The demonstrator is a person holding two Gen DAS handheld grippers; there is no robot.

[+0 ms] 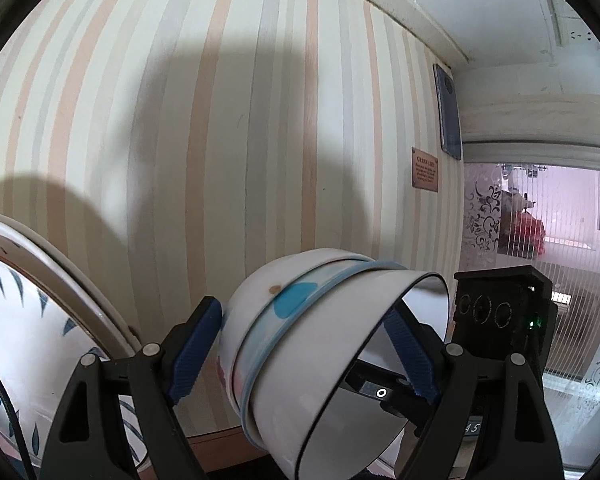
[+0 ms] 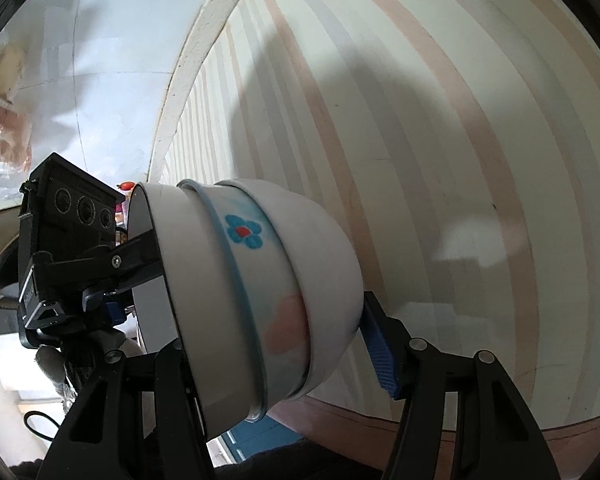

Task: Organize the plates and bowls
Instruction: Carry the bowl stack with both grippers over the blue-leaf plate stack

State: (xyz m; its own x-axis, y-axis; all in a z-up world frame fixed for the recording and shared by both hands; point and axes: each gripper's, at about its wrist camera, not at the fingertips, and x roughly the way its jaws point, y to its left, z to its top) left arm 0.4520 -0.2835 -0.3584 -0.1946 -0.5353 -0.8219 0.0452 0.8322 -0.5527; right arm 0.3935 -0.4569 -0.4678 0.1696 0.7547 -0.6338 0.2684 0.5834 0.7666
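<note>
Nested bowls (image 1: 332, 344), three in a tilted stack, sit between both grippers' jaws. They look ceramic: stiff, glossy, slippery, breakable and fairly heavy, best clamped across base and rim. Left gripper (image 1: 308, 352) is clamped across the stack, wide apart; right gripper (image 2: 284, 344) likewise. A leaf-patterned plate (image 1: 28, 320) stands left of the left jaws.

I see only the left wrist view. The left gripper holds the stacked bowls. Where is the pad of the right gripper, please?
Observer: Its blue pad sits at the base of the bowls and seems to touch it.
Operator: Does the middle bowl have any mark on that side?
Observer: Yes. The middle bowl shows a blue flower with a red centre.
</note>
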